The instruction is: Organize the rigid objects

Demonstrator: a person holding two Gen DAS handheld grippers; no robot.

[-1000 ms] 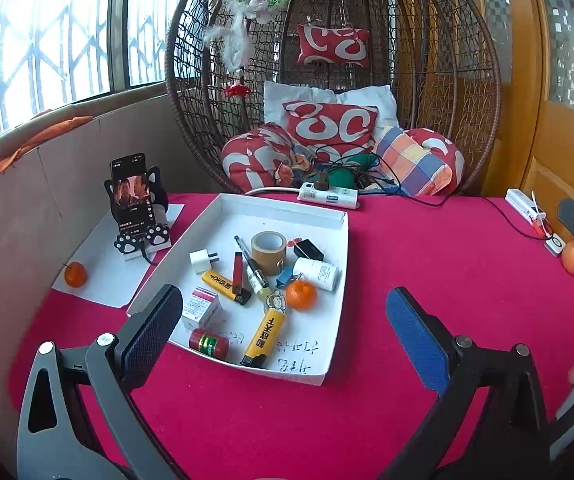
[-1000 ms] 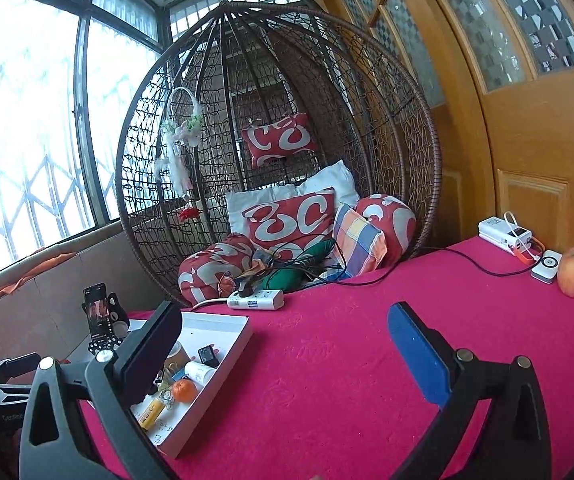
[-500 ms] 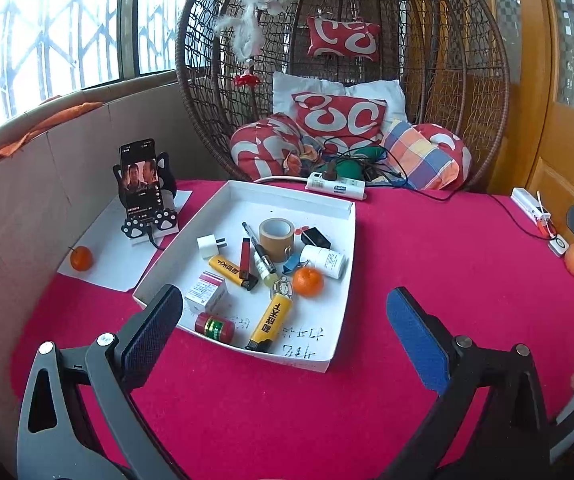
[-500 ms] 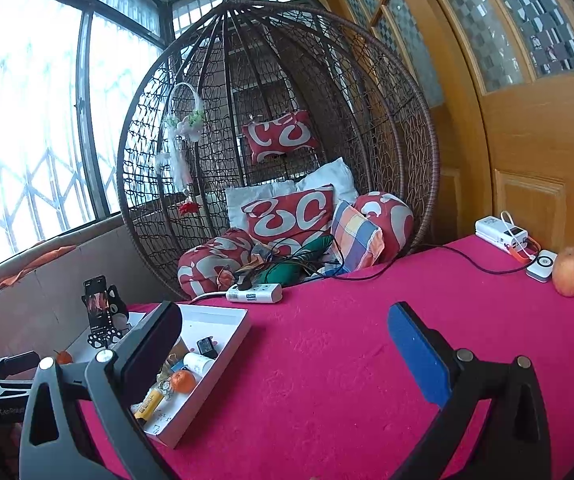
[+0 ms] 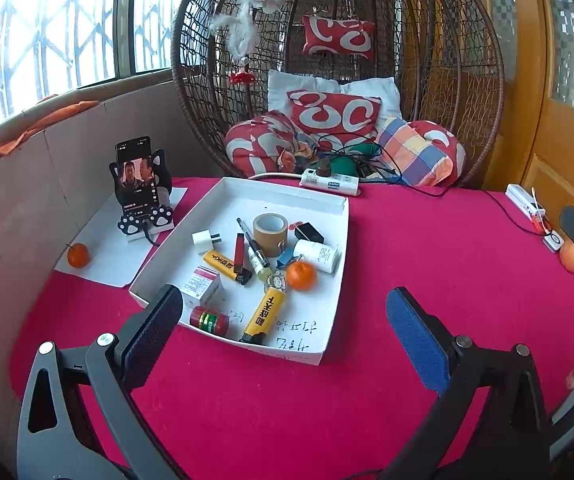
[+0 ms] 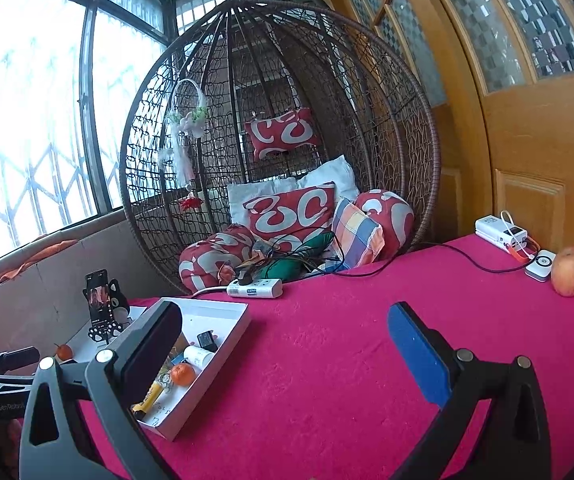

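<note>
Jaws wide and empty on your left gripper [image 5: 283, 328] and right gripper [image 6: 285, 344], both above the red worktop [image 5: 427, 248]; the tray [image 5: 327, 350] sits near its left edge.

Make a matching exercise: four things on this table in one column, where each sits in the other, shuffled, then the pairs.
Things:
1. tape roll
2. apple
3. phone
4. power strip

Places:
A. by the wooden door
B. in the white tray
C. at the table's far edge, before the hanging chair
D. upright on a cat-shaped stand

Pairs: 1-B, 2-A, 3-D, 4-C
</note>
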